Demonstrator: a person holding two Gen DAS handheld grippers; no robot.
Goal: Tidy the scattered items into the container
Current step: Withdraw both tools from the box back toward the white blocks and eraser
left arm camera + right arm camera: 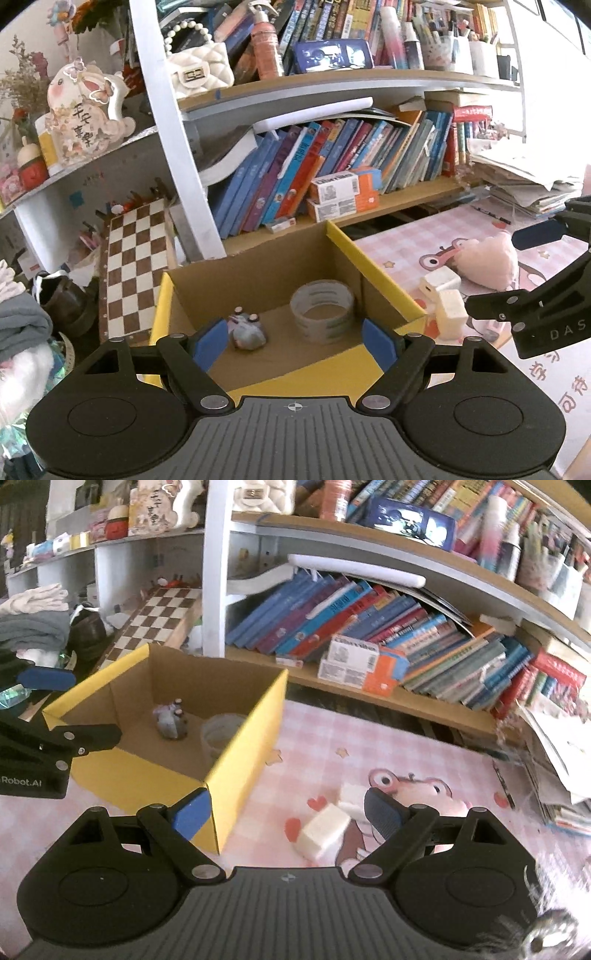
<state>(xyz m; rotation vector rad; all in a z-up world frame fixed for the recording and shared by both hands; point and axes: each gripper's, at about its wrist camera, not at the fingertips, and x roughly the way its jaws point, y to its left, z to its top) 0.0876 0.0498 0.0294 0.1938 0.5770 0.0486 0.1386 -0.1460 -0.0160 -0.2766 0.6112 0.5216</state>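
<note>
Inside the yellow cardboard box [373, 266] sit a translucent tape ring [322, 314] and a blurry grey toy [246, 328]; both tools, left [295, 341] and right [284, 814], gape empty

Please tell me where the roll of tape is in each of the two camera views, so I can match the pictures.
Left wrist view: the roll of tape stands on the box floor, centre-right, just above the open left gripper.
Right wrist view: the roll is left of centre, partly hidden behind the box's near wall.
Shared landmark: the yellow cardboard box, with a small grey toy left of the roll.
</note>
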